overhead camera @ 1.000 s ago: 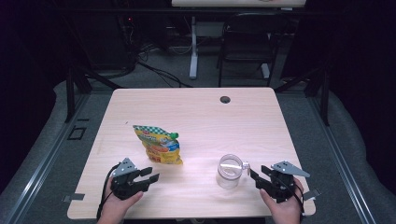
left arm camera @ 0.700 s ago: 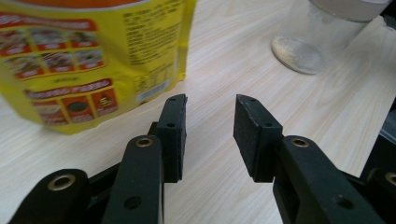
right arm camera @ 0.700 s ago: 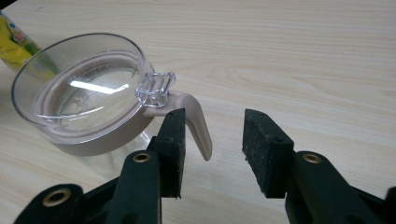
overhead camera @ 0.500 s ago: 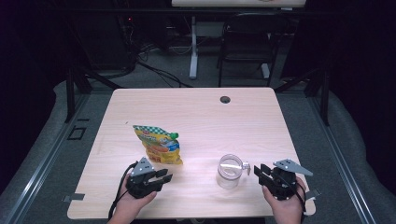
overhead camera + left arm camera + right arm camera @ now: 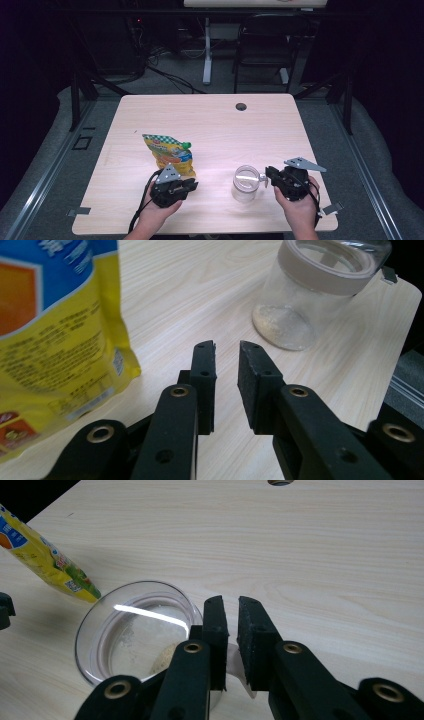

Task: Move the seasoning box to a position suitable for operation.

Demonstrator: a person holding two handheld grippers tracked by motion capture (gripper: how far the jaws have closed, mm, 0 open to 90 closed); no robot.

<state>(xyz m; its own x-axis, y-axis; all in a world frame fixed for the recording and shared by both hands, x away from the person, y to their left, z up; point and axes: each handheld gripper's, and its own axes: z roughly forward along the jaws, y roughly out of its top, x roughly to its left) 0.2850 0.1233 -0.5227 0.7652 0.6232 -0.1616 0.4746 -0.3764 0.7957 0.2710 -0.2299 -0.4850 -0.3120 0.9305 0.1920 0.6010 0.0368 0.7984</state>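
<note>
Nothing is gripped yet: my left gripper [image 5: 226, 352], jaws just narrowed to an empty slit, sits beside the yellow foil pouch [image 5: 55, 325], while my right gripper [image 5: 230, 605], equally empty, closes toward the clear glass jar's [image 5: 137, 630] handle.

Bright tabletop, dark surroundings (slightly soft).
</note>
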